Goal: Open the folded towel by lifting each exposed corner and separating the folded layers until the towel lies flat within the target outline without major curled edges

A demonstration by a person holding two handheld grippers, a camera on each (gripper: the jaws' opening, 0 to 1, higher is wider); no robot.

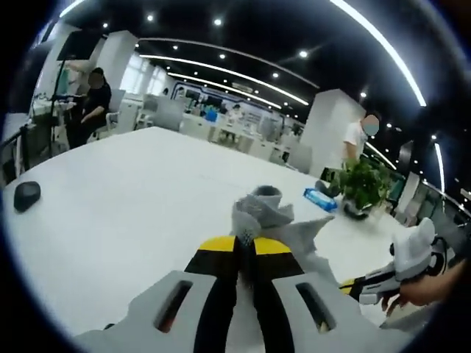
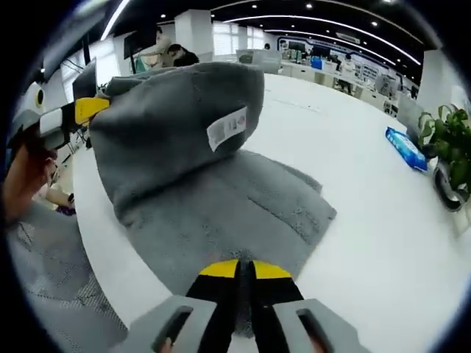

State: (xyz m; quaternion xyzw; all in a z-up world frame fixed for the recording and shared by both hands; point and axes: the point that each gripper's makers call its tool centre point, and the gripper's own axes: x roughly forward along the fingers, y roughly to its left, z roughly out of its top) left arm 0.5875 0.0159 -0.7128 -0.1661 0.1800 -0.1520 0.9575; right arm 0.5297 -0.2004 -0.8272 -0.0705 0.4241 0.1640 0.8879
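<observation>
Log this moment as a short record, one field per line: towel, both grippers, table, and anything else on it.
towel: grey towel, partly unfolded, one layer lifted and draped, the rest lying on the table
label: white tag on the lifted layer
left gripper: left gripper shut on a towel corner, holding it up
right gripper: right gripper shut on the near towel edge
table: white table
other items: black mouse, blue pack, potted plant
target outline: cannot tell
</observation>
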